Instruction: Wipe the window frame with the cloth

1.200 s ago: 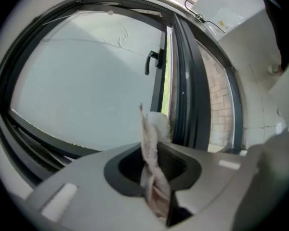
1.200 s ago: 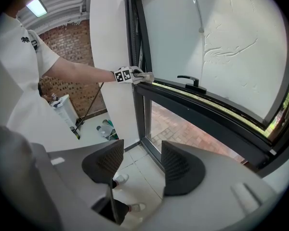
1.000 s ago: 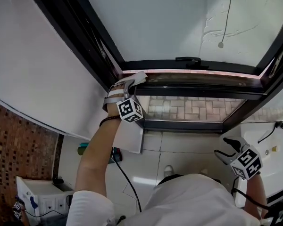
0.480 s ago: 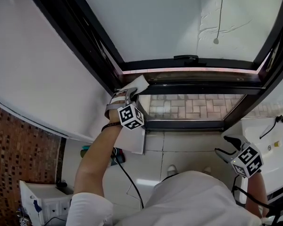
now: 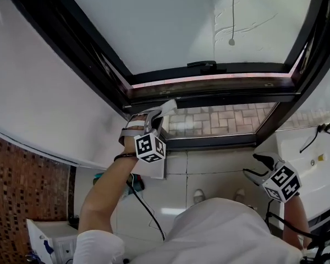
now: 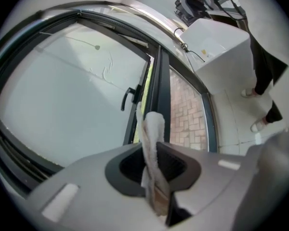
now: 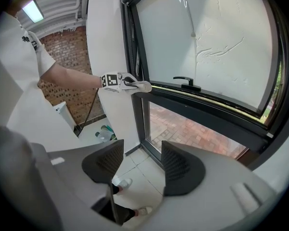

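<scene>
The left gripper (image 5: 149,120) pinches a white cloth (image 5: 166,106). In the left gripper view its two jaws press together on the folded fabric, which stands up between them as a narrow, soft strip and sticks out past the fingertips. The cloth looks thick and slightly fuzzy, with a rounded fold at its free end. In the head view that free end lies against the horizontal bar of the window frame (image 5: 220,97), close to the left corner where the bar meets the slanting side post. The marker cube (image 5: 150,148) sits just behind the jaws, above the person's bare forearm.

The frame is dark, smooth and straight-edged, apparently metal, with a thin pale strip along the upper bar. A black lever handle (image 5: 202,65) sits on that upper bar. The large pane (image 5: 165,21) above is flat and milky white. Through the narrow lower pane shows reddish brick paving (image 5: 214,121).

The right gripper (image 5: 260,166) hangs low at the person's right side, well apart from the window. Its jaws are spread, with nothing between their ribbed dark pads; past them the right gripper view shows glossy white floor tiles (image 7: 135,174) and the person's white shoes (image 7: 123,183). A rough brick wall (image 5: 22,180) stands at the left.
</scene>
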`<action>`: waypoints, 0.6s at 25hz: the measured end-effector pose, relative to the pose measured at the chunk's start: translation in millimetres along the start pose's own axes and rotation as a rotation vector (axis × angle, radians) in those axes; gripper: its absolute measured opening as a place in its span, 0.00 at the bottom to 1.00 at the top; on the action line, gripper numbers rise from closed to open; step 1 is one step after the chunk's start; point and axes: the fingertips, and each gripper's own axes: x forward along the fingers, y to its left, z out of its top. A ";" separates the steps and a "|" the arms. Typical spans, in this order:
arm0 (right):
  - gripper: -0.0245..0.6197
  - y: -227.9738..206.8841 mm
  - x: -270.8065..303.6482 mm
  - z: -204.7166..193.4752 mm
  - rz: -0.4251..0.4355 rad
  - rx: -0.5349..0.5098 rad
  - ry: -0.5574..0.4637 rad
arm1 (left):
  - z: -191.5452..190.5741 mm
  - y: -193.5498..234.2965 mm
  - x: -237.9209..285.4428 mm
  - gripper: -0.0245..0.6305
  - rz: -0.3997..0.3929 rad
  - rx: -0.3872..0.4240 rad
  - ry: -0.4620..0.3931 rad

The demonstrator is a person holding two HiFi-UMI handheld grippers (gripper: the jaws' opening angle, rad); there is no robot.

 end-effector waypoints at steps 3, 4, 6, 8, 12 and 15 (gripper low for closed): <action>0.42 -7.7 -5.7 -8.0 -0.012 0.015 -0.007 | 39.3 8.8 -0.6 0.15 0.007 0.030 -0.054; 0.42 -10.3 -6.6 -9.7 -0.012 0.017 -0.011 | 51.4 13.0 -1.7 0.15 0.014 0.038 -0.066; 0.42 -16.8 -12.1 -14.7 -0.021 0.023 -0.016 | 81.3 20.2 -0.5 0.15 0.024 0.050 -0.102; 0.42 -25.1 -22.3 -21.9 -0.041 0.035 -0.021 | 118.0 24.9 5.8 0.15 0.026 0.057 -0.149; 0.42 -42.5 -41.3 -36.6 -0.065 0.057 -0.032 | 190.6 30.0 22.9 0.16 0.027 0.061 -0.220; 0.42 -54.7 -54.5 -48.2 -0.083 0.075 -0.042 | 244.1 30.4 36.6 0.16 0.025 0.075 -0.265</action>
